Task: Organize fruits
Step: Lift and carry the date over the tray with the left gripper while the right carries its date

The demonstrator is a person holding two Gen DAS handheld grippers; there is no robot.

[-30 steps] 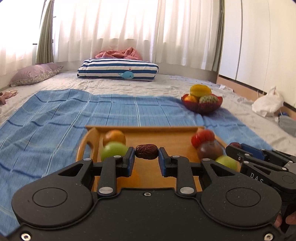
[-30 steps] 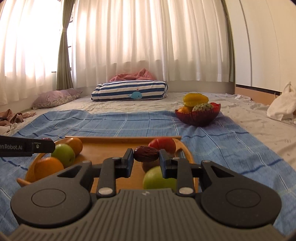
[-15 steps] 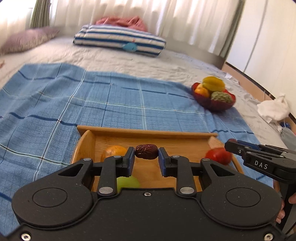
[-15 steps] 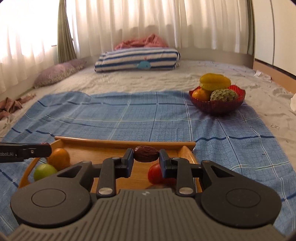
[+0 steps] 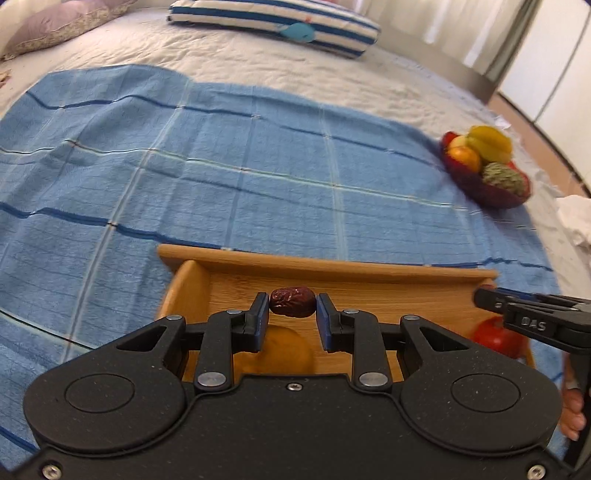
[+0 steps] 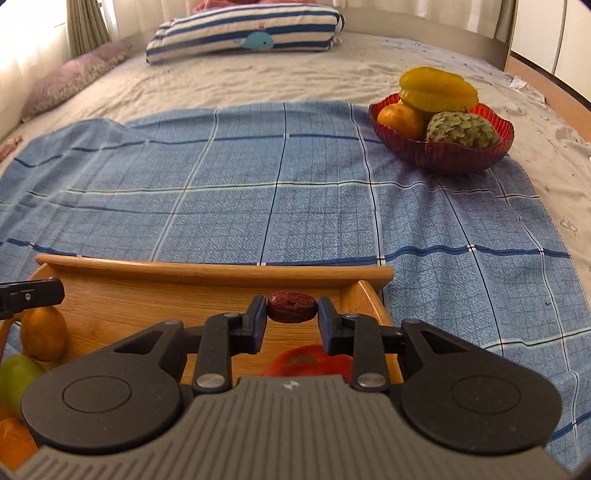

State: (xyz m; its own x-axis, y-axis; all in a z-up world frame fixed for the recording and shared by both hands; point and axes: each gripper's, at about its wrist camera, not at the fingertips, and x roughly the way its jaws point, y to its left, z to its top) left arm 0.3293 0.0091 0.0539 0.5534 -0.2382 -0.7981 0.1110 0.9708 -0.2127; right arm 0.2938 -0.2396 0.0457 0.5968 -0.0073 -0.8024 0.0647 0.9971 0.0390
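My left gripper [image 5: 291,308] is shut on a wrinkled dark red date [image 5: 292,302], held above the far part of a wooden tray [image 5: 325,264]. My right gripper [image 6: 291,308] is shut on a second red date [image 6: 292,306] over the same wooden tray [image 6: 214,271], near its right end. Under the left gripper lies an orange fruit [image 5: 286,350]; a red fruit [image 5: 496,334] sits at the tray's right. The right view shows a red fruit [image 6: 308,363], an orange one [image 6: 43,332] and a green one [image 6: 16,374]. The right gripper's tip [image 5: 491,297] enters the left view.
A red glass bowl [image 6: 443,157] with a yellow starfruit [image 6: 437,90], an orange and a scaly green fruit stands far right on the blue checked cloth [image 6: 258,203]. The same bowl [image 5: 487,188] appears in the left view. Striped pillow [image 6: 243,29] at the back.
Both grippers, each still shut on its date, have moved forward over the tray and tilted downward. The tray's near fruits have slid under the grippers and the bowl looks closer.
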